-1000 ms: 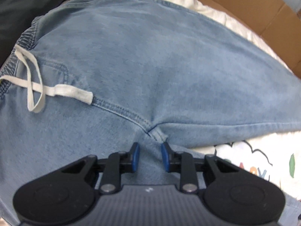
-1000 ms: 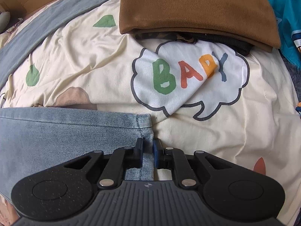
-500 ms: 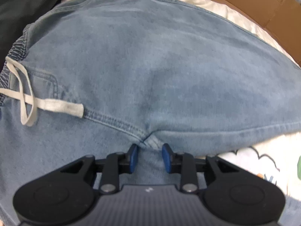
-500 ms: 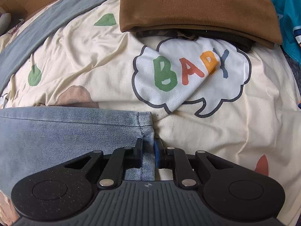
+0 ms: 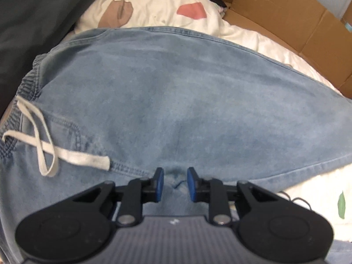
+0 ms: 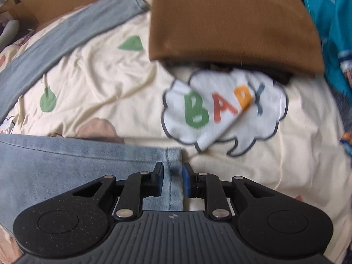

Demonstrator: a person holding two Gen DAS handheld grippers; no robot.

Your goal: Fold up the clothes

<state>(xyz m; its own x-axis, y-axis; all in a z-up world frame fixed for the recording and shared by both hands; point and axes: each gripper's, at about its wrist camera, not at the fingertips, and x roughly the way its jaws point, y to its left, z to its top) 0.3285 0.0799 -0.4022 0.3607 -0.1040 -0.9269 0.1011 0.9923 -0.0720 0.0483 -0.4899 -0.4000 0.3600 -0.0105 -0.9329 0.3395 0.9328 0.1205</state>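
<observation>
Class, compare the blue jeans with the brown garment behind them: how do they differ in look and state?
1. The jeans are pale blue denim with stitched seams; the brown garment is plain and smooth.
2. The jeans lie spread out, unfolded; the brown garment is a folded block atop darker clothing.
Both rest on the cream printed sheet.

A bed covered by a cream sheet printed with green leaves, brown and pink shapes and a cloud reading "BABY" carries everything. Light blue denim trousers with a white drawstring lie spread flat on it, one leg hem ending just short of the cloud. At the far side a folded brown garment rests on a dark one, beside a grey-blue fabric strip.
</observation>
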